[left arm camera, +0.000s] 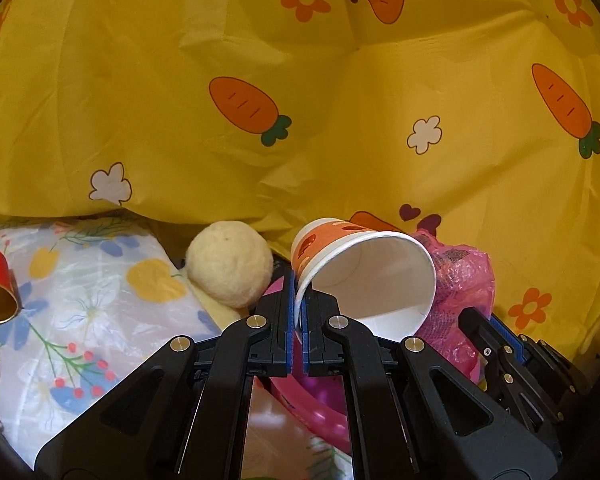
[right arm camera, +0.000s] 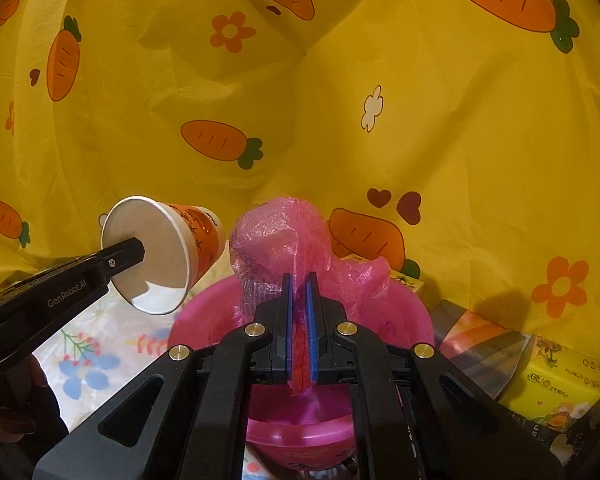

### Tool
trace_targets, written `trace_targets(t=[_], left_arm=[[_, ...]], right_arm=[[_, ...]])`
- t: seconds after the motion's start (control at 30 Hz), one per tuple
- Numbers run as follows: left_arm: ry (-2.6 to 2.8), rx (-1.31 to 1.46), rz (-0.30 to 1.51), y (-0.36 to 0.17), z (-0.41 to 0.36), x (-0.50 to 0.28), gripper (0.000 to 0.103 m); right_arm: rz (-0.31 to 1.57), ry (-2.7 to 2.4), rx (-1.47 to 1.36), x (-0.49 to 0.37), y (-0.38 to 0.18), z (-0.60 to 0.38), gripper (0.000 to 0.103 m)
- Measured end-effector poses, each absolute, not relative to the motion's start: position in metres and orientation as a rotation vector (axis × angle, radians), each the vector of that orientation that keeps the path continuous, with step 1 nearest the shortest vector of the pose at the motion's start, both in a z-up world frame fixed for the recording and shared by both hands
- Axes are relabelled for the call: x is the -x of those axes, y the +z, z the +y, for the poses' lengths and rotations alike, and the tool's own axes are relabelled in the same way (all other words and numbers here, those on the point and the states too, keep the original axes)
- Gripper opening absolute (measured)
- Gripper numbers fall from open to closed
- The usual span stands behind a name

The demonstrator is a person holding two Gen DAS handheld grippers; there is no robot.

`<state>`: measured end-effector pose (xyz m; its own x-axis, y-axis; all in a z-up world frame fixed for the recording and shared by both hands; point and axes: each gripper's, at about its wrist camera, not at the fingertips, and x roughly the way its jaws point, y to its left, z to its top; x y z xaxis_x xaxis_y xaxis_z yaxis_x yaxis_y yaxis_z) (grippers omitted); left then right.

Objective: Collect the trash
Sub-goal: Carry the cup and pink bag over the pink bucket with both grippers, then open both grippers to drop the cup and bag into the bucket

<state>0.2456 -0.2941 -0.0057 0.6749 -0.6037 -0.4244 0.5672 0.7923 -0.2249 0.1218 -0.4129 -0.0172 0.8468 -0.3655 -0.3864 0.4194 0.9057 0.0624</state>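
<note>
Yellow cloth [left arm camera: 340, 128] behind tongs-pinched cup [left arm camera: 364, 272]

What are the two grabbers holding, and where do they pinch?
The left gripper pinches the paper cup by its rim wall. The right gripper pinches the crumpled pink plastic bag by a hanging fold.

Each tool is matte black plastic: the left tool [left arm camera: 298, 312] and right tool [right arm camera: 300, 312] have blue ribbed pads [right arm camera: 311, 328] inside the fingers, round silver pivot pins [right arm camera: 256, 329] on angular linkage arms, and white "GenRobot.AI" lettering [right arm camera: 66, 294].
</note>
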Motion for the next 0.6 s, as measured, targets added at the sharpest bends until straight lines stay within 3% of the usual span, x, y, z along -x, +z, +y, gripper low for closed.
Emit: trace_targets(t=[0.6], left_arm=[[-0.707, 0.047, 0.589, -0.034, -0.313, -0.256, 0.002]], right_arm=[[0.419, -0.435, -0.170, -0.136, -0.036, -0.424, 0.008]])
